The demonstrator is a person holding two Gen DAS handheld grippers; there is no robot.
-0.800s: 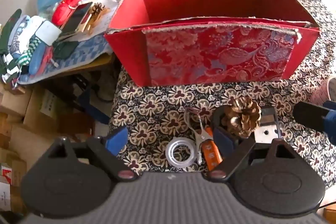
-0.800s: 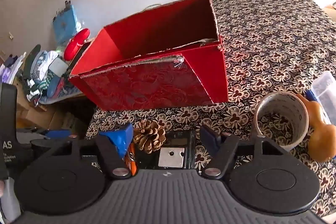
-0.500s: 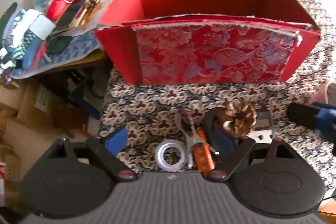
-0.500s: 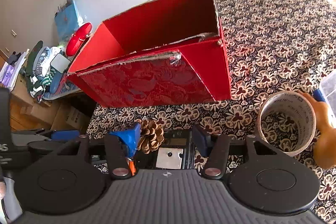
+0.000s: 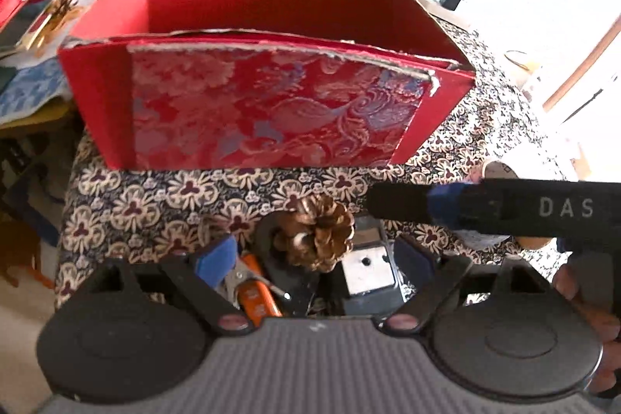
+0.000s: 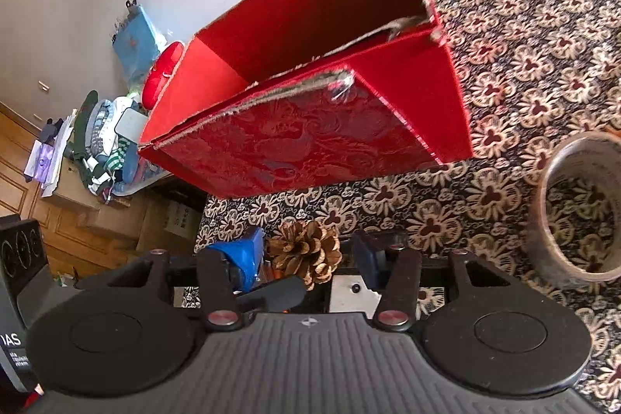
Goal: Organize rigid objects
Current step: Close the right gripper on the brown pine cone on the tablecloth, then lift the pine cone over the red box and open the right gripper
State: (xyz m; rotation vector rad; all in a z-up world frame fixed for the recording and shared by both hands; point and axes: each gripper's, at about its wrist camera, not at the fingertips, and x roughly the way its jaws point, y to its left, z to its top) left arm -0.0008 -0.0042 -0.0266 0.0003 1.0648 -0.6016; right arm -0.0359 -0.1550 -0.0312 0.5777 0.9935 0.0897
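while both grippers gape, pine cone [image 6: 306, 253] lies between.

One red box [image 5: 271, 111], one pine cone [image 5: 316, 233], one roll of tape [image 6: 578, 208], one orange-handled tool [image 5: 256, 295], and two grippers.

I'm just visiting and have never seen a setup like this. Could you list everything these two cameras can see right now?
Box: one, red with brocade front, open top, on the table.
Pine cone: one, golden brown, between the right gripper's fingers.
Tape roll: one, wide, brownish, standing on the table at right.
Black device with metal plate: one, beside the cone.
Orange-handled tool: one, partly hidden near the cone.
Tablecloth: one, dark with cream flowers.
Side clutter: many coloured items, left of the table.
Left gripper: black, blue pads, open.
Right gripper: black, blue pads, around the cone; grip unclear.
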